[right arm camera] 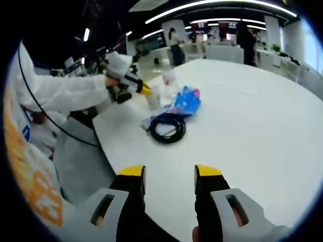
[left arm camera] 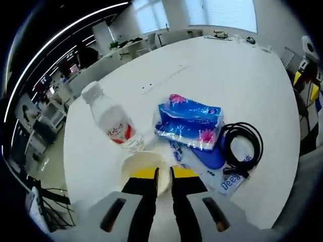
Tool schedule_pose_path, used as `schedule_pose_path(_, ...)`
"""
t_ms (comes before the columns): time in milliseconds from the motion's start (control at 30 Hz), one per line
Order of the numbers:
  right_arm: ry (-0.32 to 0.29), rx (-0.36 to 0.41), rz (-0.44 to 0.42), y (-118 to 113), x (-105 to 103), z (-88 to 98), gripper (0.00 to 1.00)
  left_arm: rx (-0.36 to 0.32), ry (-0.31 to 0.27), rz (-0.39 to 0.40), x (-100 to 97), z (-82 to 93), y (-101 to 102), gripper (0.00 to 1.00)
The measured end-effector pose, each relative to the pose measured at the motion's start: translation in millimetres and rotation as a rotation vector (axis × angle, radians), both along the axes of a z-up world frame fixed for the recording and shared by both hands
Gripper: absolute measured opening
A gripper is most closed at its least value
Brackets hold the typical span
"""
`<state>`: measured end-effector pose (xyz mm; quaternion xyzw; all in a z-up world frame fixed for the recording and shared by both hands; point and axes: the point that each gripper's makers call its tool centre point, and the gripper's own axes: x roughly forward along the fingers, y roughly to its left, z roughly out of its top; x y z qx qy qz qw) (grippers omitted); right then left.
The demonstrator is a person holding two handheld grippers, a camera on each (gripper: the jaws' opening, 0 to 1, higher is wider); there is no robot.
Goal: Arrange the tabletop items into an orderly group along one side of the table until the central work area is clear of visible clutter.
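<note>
Left gripper [left arm camera: 163, 174]: my jaws nearly closed on the near rim of the paper cup [left arm camera: 142, 165].
Right gripper [right arm camera: 170, 177]: my jaws wide apart, holding nothing, above the white table [right arm camera: 252, 111].
Water bottle [left arm camera: 112, 122]: lying tilted, touching the cup.
Blue tissue pack [left arm camera: 189, 121]: beside the bottle.
Black cable coil [left arm camera: 242, 143]: just beside the pack, near the table edge.

In your left gripper view, the paper cup [left arm camera: 144, 170] sits nearest you, the water bottle [left arm camera: 112, 121] lying just behind it — tissue pack [left arm camera: 189, 122] to its right, coiled cable [left arm camera: 242, 146] further right, all near the table's [left arm camera: 217, 70] edge.
</note>
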<state>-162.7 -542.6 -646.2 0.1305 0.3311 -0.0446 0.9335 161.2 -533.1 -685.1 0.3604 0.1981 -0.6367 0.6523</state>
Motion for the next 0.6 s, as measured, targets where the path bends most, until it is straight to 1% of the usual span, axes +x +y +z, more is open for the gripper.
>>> schedule_pose_path(33,-0.002,0.0,0.001,1,0,0.9,0.37,-0.006,-0.003,0.005,1.3,1.1,0,0.19)
schedule_pose_path(67,-0.004,-0.001,0.001,1,0,1.6,0.37,-0.012,-0.006,0.011,2.4,2.6,1,0.22)
schedule_pose_path(133,-0.007,-0.006,0.002,3,-1,3.2,0.37,-0.023,-0.006,0.021,2.9,7.9,3,0.22)
schedule_pose_path(200,-0.011,-0.008,0.0,3,-3,4.1,0.37,-0.044,-0.002,0.036,2.9,14.5,4,0.26)
schedule_pose_path(267,-0.015,-0.012,-0.001,4,-4,5.4,0.37,-0.082,-0.006,0.06,2.4,24.9,5,0.36)
schedule_pose_path(300,-0.018,-0.015,-0.003,5,-5,6.6,0.37,-0.116,0.005,0.09,2.0,32.7,6,0.41)
schedule_pose_path(367,-0.03,-0.02,-0.01,5,-7,10.0,0.37,-0.177,0.053,0.131,-2.9,43.8,7,0.59)
schedule_pose_path(400,-0.042,-0.02,-0.019,4,-8,12.4,0.37,-0.227,0.088,0.168,-6.4,52.8,9,0.66)
schedule_pose_path(433,-0.056,-0.013,-0.031,4,-8,14.8,0.38,-0.264,0.099,0.185,-8.7,59.4,11,0.74)
schedule_pose_path(467,-0.078,0.002,-0.048,4,-8,18.3,0.38,-0.317,0.109,0.191,-13.9,69.8,15,0.77)
schedule_pose_path(500,-0.093,0.014,-0.058,4,-9,20.8,0.39,-0.345,0.12,0.2,-18.0,75.7,18,0.78)
schedule_pose_path(567,-0.125,0.038,-0.088,4,-12,26.3,0.4,-0.36,0.144,0.229,-25.9,81.4,29,0.79)
schedule_pose_path(600,-0.131,0.04,-0.094,4,-14,27.9,0.41,-0.373,0.169,0.245,-32.7,85.1,36,0.8)
